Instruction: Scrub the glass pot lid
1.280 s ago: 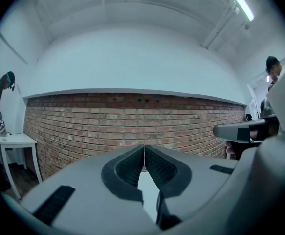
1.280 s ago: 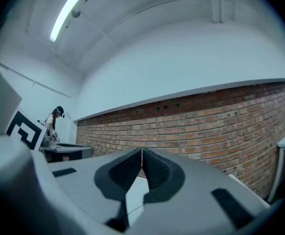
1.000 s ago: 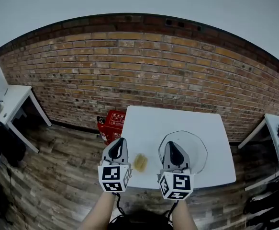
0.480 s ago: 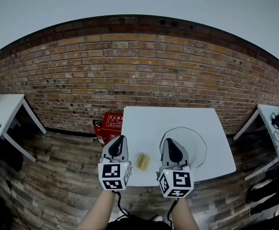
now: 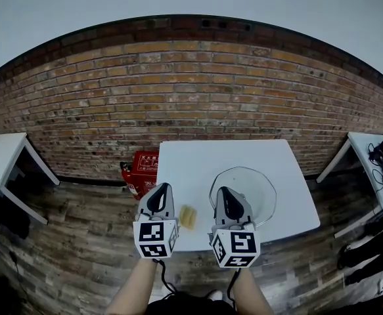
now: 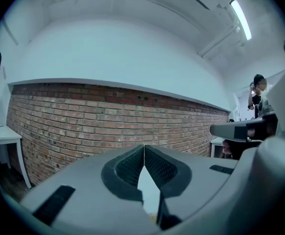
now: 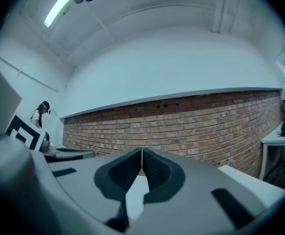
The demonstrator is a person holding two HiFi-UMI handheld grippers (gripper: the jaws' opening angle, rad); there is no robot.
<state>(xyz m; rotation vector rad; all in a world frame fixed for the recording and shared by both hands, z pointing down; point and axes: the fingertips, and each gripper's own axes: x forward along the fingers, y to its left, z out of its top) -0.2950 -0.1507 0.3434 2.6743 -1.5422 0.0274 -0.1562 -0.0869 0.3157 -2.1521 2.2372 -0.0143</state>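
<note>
The left gripper (image 5: 162, 188) and right gripper (image 5: 223, 191) are grey tapered shells with black ribbed pads (image 6: 131, 166); each carries a white cube (image 5: 156, 239) with black square markers. Black cables (image 5: 164, 280) trail behind.

Table (image 5: 244, 155): directly ahead of left claw (image 5: 161, 189) and right claw (image 5: 223, 193), near edge below both.
Lid (image 5: 260, 184): flat on table, ahead and to the right of right claw, near part hidden under that claw.
Sponge (image 5: 188, 216): on table by near edge, between the two claws, just right of left claw.
Box (image 5: 142, 172): on floor, ahead and left of left claw, beside table's left edge.
Wall (image 5: 191, 97): behind table, well ahead of both claws.
Side tables: one (image 5: 7, 151) far left of left claw, one (image 5: 365, 146) far right of right claw.
</note>
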